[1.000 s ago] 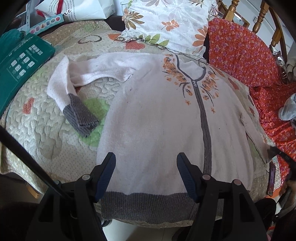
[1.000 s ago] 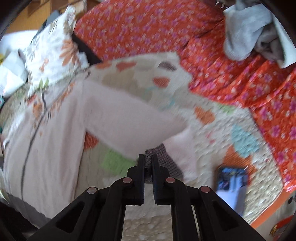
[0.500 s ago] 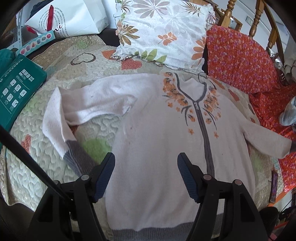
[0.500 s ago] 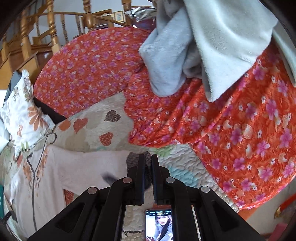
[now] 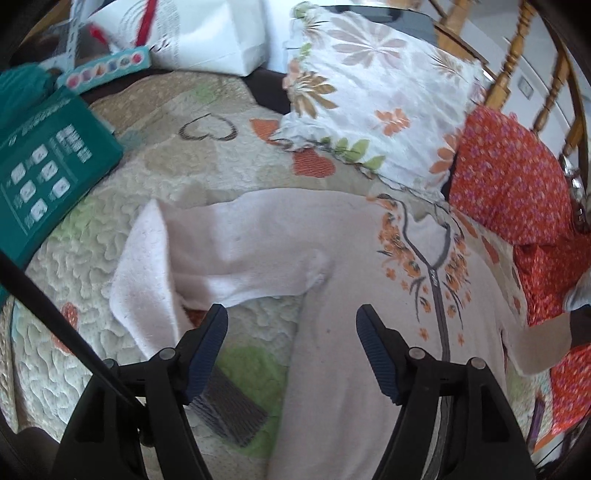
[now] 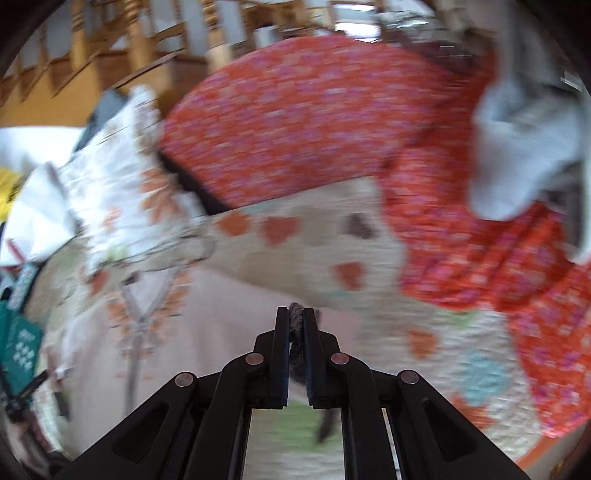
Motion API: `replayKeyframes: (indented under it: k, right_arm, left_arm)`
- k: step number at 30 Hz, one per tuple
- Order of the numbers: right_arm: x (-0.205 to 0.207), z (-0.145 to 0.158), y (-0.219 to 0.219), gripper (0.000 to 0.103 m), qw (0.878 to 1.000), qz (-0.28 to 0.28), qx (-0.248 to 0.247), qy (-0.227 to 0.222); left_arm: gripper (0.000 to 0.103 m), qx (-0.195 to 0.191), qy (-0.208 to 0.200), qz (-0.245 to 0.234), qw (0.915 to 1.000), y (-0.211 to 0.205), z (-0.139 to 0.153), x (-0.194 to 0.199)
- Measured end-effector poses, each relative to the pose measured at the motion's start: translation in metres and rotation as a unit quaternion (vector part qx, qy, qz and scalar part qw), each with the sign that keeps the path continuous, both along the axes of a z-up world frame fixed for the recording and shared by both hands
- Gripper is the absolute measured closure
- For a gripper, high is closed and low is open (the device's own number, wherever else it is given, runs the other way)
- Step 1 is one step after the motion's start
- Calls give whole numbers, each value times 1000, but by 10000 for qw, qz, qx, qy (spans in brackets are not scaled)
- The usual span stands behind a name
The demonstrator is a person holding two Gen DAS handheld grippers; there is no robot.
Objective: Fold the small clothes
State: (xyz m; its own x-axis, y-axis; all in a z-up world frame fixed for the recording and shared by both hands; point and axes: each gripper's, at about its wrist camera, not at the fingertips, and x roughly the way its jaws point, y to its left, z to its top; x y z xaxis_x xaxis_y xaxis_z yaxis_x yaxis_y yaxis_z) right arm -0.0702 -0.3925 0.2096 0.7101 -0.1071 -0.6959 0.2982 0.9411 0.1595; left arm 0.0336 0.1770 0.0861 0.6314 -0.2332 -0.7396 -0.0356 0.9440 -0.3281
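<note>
A pale pink cardigan (image 5: 369,258) with a grey zip and orange flowers lies flat on the quilt (image 5: 177,177). Its left sleeve (image 5: 236,258) is bent back, and that sleeve's grey cuff (image 5: 229,410) lies under my left finger. My left gripper (image 5: 291,314) hovers over the armpit area with its jaws opening and nothing between them. The right sleeve (image 5: 535,343) stretches out to the right edge. The blurred right wrist view shows my right gripper (image 6: 296,314) shut on the right sleeve's grey cuff (image 6: 296,312), held up above the cardigan (image 6: 207,350).
A floral pillow (image 5: 380,99) lies just beyond the collar. A red flowered blanket (image 5: 509,177) covers the right side, with a heap of grey clothes (image 6: 524,147) on it. A green box (image 5: 44,173) and a white bag (image 5: 207,33) sit at the far left. Wooden railings stand behind.
My left gripper has moved from the hem up over the cardigan toward the left sleeve. My right gripper has lifted the right cuff off the quilt and drawn that sleeve out straight.
</note>
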Motion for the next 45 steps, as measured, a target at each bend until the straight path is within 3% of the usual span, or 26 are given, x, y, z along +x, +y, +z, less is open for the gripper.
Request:
replayKeyframes:
  k: [3,6,11,15,21,25,27,28,31,34,39,43,45]
  right_arm:
    - [43,-8,55,96,9981,562,226,96]
    - [83,-24,112,96,9935,1039,414,221]
    - [144,-64,214,96,9812,1794,349,616]
    - [189,-98,304,96,9649,2439,11,976]
    - [235,-142,395,96,9451,2956,-210,1375]
    - [258,-176,423,93,9364,3061,-343,1685]
    - [256,-174,426,90,9419,2976,-441,1493]
    - [252,-169,426,80,9432,2994,-354,1394]
    - [226,-152,430,75,9393,3228,-166,1153]
    - [190,-144,445,70,9209,3749,98,1062]
    - [131,-155,481,51,8868,4465,533,1069]
    - [106,-170,506,44,8719,4747,562,1064]
    - [100,-179,516,44,8727,4730,462,1121]
  left_arm:
    - [32,-418,95,232,9988,25,-2,2]
    - [32,-517,-12,509,9974,45,2,-3]
    - [30,-759,-156,895,9930,75,8,-13]
    - [30,-916,-182,1050,9901,90,8,-15]
    - [30,-814,-219,1044,9910,94,11,-14]
    - [30,-642,-308,1090,9915,97,15,-15]
    - [30,-607,-356,1250,9897,105,16,-18]
    - [30,-634,-360,1345,9882,111,16,-20]
    - [30,-910,-305,1728,9803,132,12,-24]
    - [30,-1218,-284,2140,9688,151,8,-30]
    - [30,-1176,-328,2404,9630,161,8,-37]
    - [30,-1313,-239,2531,9582,170,2,-41]
    - [30,-1356,-191,2549,9572,172,-1,-42]
